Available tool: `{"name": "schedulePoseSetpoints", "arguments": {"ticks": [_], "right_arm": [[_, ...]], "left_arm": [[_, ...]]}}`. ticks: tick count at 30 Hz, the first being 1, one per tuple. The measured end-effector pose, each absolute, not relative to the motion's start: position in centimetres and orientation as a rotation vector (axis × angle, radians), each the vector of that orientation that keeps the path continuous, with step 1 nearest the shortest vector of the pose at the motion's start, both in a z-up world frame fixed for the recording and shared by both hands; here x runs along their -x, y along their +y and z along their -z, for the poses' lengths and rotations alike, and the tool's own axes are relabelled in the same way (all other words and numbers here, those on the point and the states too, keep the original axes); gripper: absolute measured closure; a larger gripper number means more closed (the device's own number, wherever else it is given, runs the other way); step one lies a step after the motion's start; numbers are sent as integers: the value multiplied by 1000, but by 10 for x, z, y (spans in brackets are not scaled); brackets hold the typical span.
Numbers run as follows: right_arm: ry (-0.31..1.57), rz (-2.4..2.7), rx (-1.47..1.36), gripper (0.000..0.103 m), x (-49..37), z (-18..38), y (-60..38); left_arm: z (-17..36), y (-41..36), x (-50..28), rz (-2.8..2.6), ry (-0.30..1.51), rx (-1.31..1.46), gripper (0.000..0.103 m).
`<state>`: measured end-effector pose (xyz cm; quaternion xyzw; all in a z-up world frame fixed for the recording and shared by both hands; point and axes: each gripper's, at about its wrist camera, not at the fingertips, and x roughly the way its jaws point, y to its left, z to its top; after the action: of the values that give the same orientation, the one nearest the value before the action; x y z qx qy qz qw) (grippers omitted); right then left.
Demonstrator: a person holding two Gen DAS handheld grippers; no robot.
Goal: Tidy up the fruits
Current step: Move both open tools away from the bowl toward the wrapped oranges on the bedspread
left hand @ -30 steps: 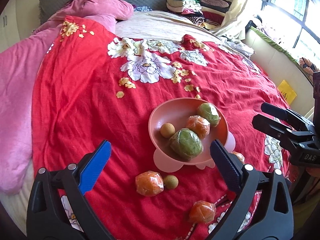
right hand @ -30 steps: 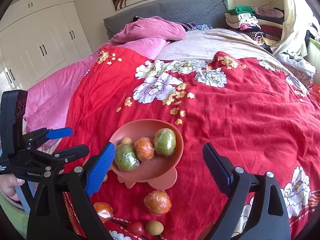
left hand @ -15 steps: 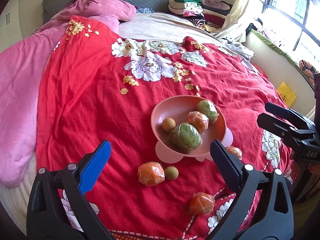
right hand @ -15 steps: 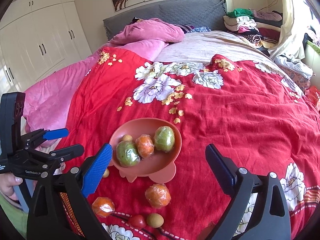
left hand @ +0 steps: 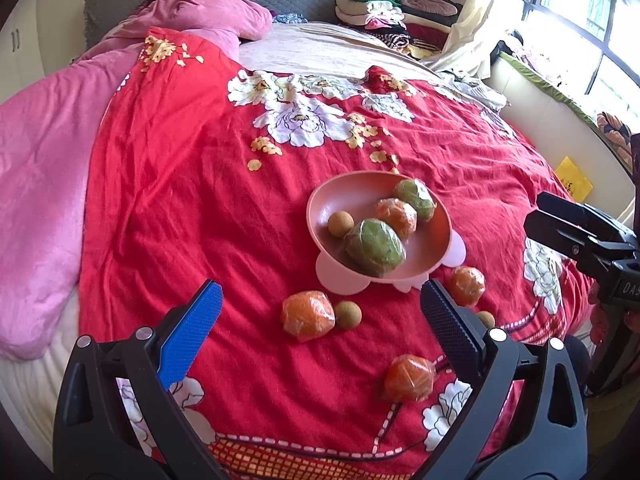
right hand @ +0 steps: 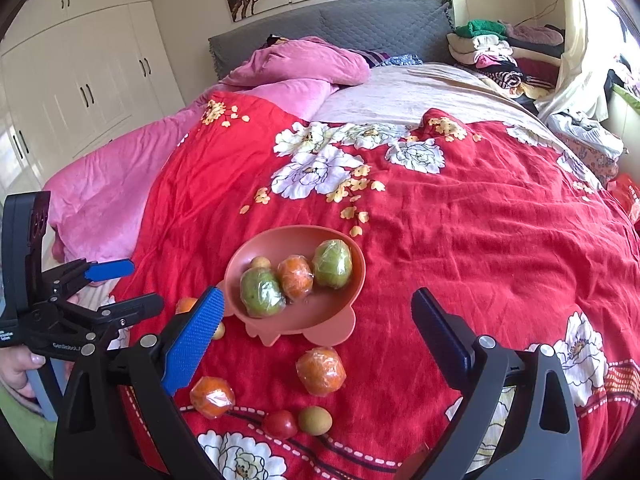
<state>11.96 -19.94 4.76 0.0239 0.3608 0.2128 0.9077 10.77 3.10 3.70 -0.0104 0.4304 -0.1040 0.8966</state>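
At the far left a pink blanket [left hand: 36,184] lies beside the red quilt [left hand: 192,208] that covers the bed. The left gripper [left hand: 320,312] hangs over the near part of the quilt with its jaws spread wide and nothing between them. Between its fingers, on the quilt, lie a wrapped orange [left hand: 307,315] and a small brown fruit [left hand: 347,314]; the two are touching. A little farther stands the pink bowl [left hand: 340,200] on its scalloped base. Inside it are a small brown fruit at the left, a large green fruit [left hand: 375,247] in front, one orange fruit in the middle and a second green fruit [left hand: 414,199] at the back right. All the larger fruits are wrapped in clear film. To the right of the bowl's base rests another orange [left hand: 465,285], partly behind the gripper's right finger. A third orange [left hand: 409,377] lies close to the camera, on a white flower of the quilt.

In the right wrist view, the right gripper [right hand: 316,320] is also wide open and empty, above the quilt just before the bowl. Near the lower edge a small red fruit [right hand: 280,424] touches a brown one [right hand: 315,420].
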Motion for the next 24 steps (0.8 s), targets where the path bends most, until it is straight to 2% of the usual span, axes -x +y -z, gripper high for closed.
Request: {"name": "schedulePoseSetpoints", "arguments": {"ticks": [24], "right_arm": [[777, -456, -9, 9, -92, -34, -193]], "left_arm": [[-19, 14, -72, 259, 924, -23, 10]]}}
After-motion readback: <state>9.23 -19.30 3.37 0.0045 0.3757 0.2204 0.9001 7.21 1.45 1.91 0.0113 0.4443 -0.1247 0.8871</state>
